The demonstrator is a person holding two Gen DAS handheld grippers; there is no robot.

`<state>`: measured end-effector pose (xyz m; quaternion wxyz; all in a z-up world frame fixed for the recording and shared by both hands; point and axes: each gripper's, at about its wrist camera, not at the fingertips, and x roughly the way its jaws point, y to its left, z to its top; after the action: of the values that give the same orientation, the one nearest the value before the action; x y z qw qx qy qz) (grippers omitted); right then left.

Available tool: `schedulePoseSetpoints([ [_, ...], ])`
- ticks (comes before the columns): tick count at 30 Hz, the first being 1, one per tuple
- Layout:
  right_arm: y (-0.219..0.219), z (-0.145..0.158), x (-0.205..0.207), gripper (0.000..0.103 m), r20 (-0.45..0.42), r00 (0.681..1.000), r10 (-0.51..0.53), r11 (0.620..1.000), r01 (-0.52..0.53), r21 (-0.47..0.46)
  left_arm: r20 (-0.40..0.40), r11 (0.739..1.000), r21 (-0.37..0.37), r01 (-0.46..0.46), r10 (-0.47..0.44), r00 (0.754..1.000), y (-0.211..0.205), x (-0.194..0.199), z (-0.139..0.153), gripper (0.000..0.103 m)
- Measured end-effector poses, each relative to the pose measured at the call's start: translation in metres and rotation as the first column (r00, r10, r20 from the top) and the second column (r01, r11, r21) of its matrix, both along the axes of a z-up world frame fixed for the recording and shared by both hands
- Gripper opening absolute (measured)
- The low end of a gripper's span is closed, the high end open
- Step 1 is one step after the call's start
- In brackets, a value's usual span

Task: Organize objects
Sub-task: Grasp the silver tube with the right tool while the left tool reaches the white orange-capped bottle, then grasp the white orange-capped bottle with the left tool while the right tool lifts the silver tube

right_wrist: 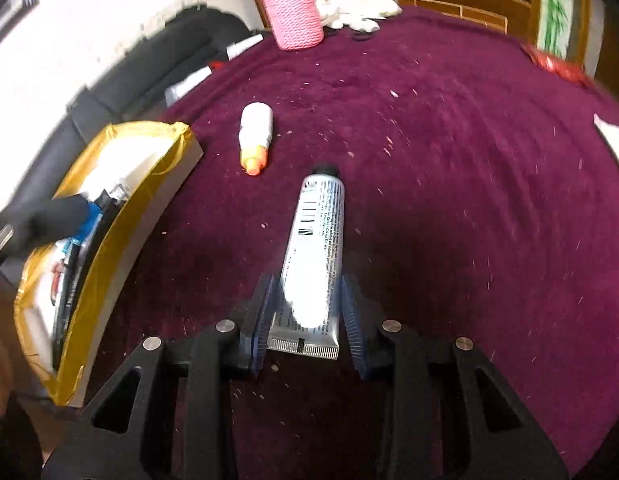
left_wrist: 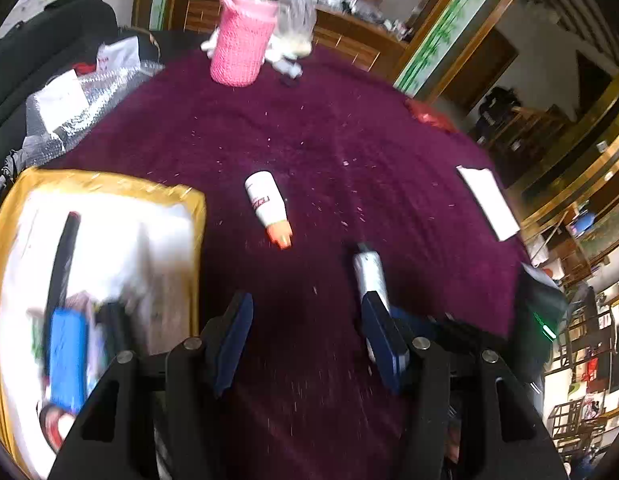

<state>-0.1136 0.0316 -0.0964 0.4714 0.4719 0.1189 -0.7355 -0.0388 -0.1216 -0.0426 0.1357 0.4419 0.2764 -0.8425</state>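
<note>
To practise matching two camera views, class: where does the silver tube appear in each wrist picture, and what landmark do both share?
Left wrist: tube lower right of centre, partly behind the gripper's right finger.
Right wrist: tube at centre, between the right gripper's pads.
Shared landmark: pink basket at the cloth's far edge.

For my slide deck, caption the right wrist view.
Right gripper straddles a silver tube on the maroon cloth, beside the gold-edged box.

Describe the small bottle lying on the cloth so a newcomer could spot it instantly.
On the maroon tablecloth, look just right of the gold-edged box. The white bottle lies on its side there; its orange cap separates it from the silver tube in the right gripper.
</note>
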Motion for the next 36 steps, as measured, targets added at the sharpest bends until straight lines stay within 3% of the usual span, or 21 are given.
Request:
schedulePoseSetpoints([
  [3,0.014,-0.003,-0.013,0.034,0.075,0.997,-0.026,0.996,0.032,-0.086,0.031,0.999,-0.011,-0.052,0.052,0.998,-0.016,-0.028,-0.008,0.057],
  [6,0.021,-0.003,-0.021,0.033,0.07,0.993,-0.099,0.992,0.104,-0.075,0.039,0.995,-0.058,-0.081,0.083,0.996,-0.026,-0.054,-0.013,0.057],
  [8,0.024,-0.003,-0.024,0.033,0.095,0.989,-0.115,0.988,0.124,-0.087,0.092,0.992,-0.097,-0.083,0.092,0.991,-0.027,-0.074,-0.022,0.056],
  [12,0.019,-0.003,-0.023,0.033,0.066,0.989,-0.13,0.989,0.134,-0.068,0.164,0.991,-0.081,-0.103,0.115,0.98,-0.033,-0.092,-0.043,0.053],
  [15,0.021,-0.002,-0.023,0.033,0.069,0.989,-0.131,0.988,0.136,-0.067,0.197,0.982,-0.144,-0.123,0.151,0.969,-0.035,-0.093,-0.053,0.027],
  [17,0.022,-0.002,-0.025,0.033,0.079,0.988,-0.132,0.988,0.138,-0.072,0.195,0.979,-0.169,-0.111,0.144,0.97,-0.03,-0.089,-0.053,0.027],
  [19,0.022,-0.002,-0.027,0.033,0.093,0.987,-0.131,0.987,0.139,-0.078,0.213,0.981,-0.164,-0.108,0.142,0.967,-0.021,-0.079,-0.05,0.027],
  [22,0.026,-0.003,-0.033,0.034,0.141,0.98,-0.141,0.983,0.156,-0.096,0.183,0.996,-0.065,-0.069,0.08,0.98,-0.002,-0.046,-0.044,0.027],
  [24,0.031,-0.001,-0.038,0.034,0.187,0.971,-0.147,0.976,0.173,-0.13,0.143,0.998,-0.041,-0.048,0.054,0.988,0.014,-0.014,-0.035,0.027],
  [28,0.033,0.007,-0.032,0.037,0.102,0.98,-0.173,0.975,0.185,-0.122,0.082,0.999,0.024,-0.049,0.047,0.996,0.041,0.048,-0.03,0.027],
  [32,0.023,0.001,-0.024,0.037,0.09,0.987,-0.131,0.984,0.14,-0.11,0.027,0.997,0.046,-0.057,0.056,0.998,0.061,0.097,-0.028,0.027],
  [36,0.013,-0.001,-0.012,0.037,-0.007,0.994,-0.105,0.99,0.104,-0.094,0.015,0.997,0.068,-0.047,0.046,0.999,0.066,0.12,-0.031,0.027],
])
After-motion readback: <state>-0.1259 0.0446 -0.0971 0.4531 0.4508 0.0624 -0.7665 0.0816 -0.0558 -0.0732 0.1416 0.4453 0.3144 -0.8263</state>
